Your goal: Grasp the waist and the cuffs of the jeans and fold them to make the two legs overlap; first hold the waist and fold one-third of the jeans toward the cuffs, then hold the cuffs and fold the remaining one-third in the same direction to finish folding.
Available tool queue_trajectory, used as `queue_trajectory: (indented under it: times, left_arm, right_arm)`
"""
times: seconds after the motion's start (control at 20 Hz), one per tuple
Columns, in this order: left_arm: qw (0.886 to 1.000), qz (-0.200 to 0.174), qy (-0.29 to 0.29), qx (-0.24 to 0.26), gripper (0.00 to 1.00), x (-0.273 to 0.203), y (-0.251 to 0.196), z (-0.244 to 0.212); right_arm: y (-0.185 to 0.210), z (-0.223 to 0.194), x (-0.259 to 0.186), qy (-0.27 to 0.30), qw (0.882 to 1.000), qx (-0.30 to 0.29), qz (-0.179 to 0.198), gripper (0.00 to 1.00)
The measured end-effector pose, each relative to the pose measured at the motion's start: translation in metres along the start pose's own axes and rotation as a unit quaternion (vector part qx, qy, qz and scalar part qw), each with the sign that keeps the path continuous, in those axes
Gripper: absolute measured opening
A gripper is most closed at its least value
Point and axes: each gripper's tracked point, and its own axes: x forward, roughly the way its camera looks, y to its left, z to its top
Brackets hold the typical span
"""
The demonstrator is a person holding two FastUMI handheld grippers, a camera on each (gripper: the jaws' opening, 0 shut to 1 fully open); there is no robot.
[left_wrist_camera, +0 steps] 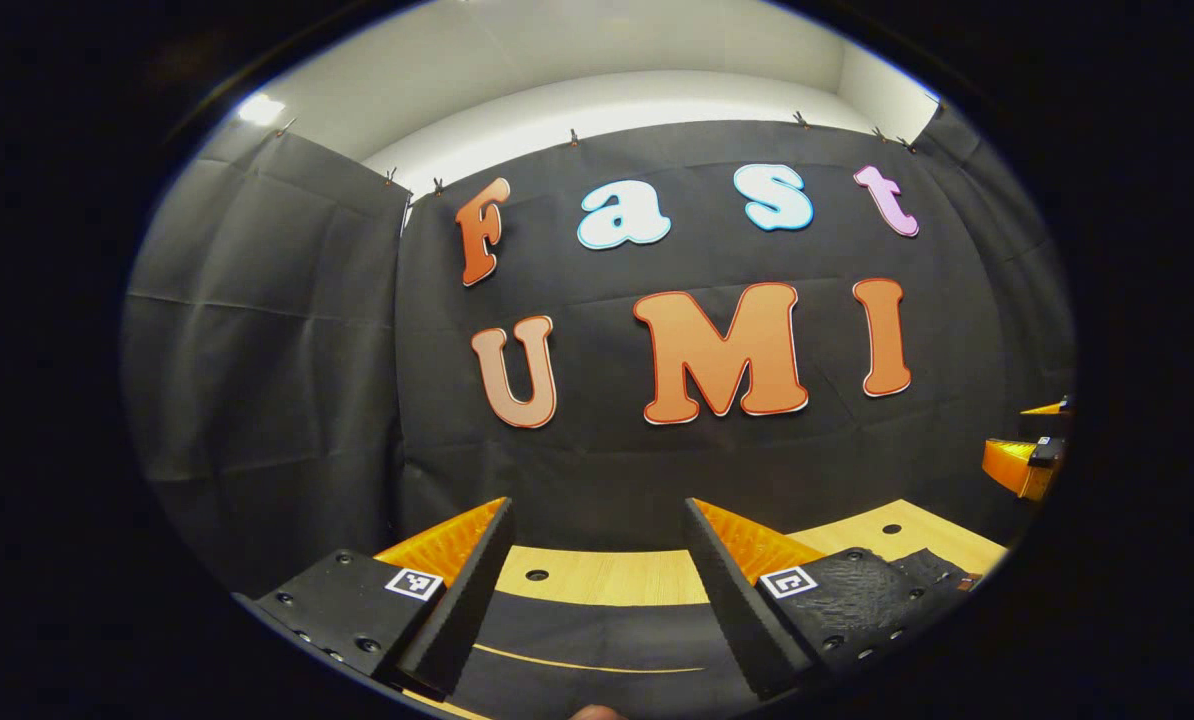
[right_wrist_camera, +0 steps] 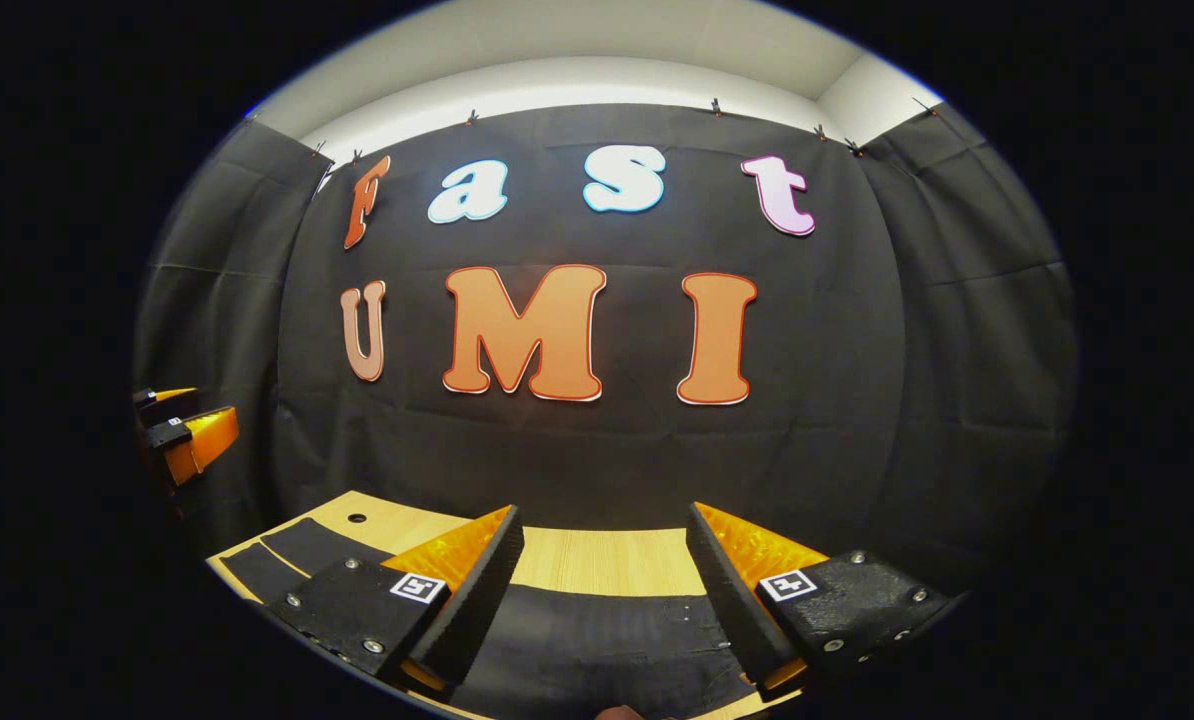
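Observation:
The dark jeans lie flat on the light wooden table, just below and between my left gripper's fingers. My left gripper is open above the cloth with nothing in its gap. In the right gripper view the jeans spread across the table, and one end of them reaches out to the left. Above them my right gripper is open and holds nothing. Each gripper shows at the edge of the other's view: the right gripper and the left gripper, both raised above the table.
The black cloth wall stands close behind the table's far edge and wraps round both sides. Small round holes mark the tabletop. A bare strip of wood lies between the jeans and the wall.

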Motion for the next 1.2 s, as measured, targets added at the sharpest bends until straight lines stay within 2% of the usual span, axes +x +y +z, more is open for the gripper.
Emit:
queue_trajectory:
  times: [0.3, 0.45, 0.6, 0.75, 0.95, 1.05, 1.2]
  left_arm:
    - [0.999, 0.024, 0.039, -0.011, 1.00, 0.019, 0.049, -0.028]
    - [0.995, 0.048, 0.090, -0.019, 0.99, 0.027, 0.080, -0.059]
    - [0.984, 0.070, 0.156, -0.042, 0.99, 0.034, 0.109, -0.100]
    - [0.972, 0.091, 0.211, -0.055, 1.00, 0.030, 0.139, -0.140]
    - [0.949, 0.110, 0.285, -0.082, 1.00, 0.029, 0.173, -0.190]
    - [0.934, 0.121, 0.322, -0.098, 1.00, 0.032, 0.186, -0.215]
    - [0.910, 0.130, 0.377, -0.116, 0.99, 0.035, 0.195, -0.254]
  right_arm:
    - [-0.003, -0.010, 0.007, 0.020, 0.999, 0.003, -0.031, 1.00]
    - [-0.015, -0.028, 0.010, 0.049, 0.997, 0.008, -0.055, 0.98]
    - [-0.030, -0.052, 0.010, 0.089, 0.993, 0.020, -0.077, 0.99]
    - [-0.046, -0.081, 0.007, 0.137, 0.984, 0.037, -0.104, 0.99]
    - [-0.051, -0.119, 0.003, 0.199, 0.971, 0.074, -0.108, 0.98]
    - [-0.059, -0.142, -0.001, 0.232, 0.960, 0.104, -0.121, 0.99]
    - [-0.074, -0.184, -0.012, 0.290, 0.933, 0.147, -0.154, 0.98]
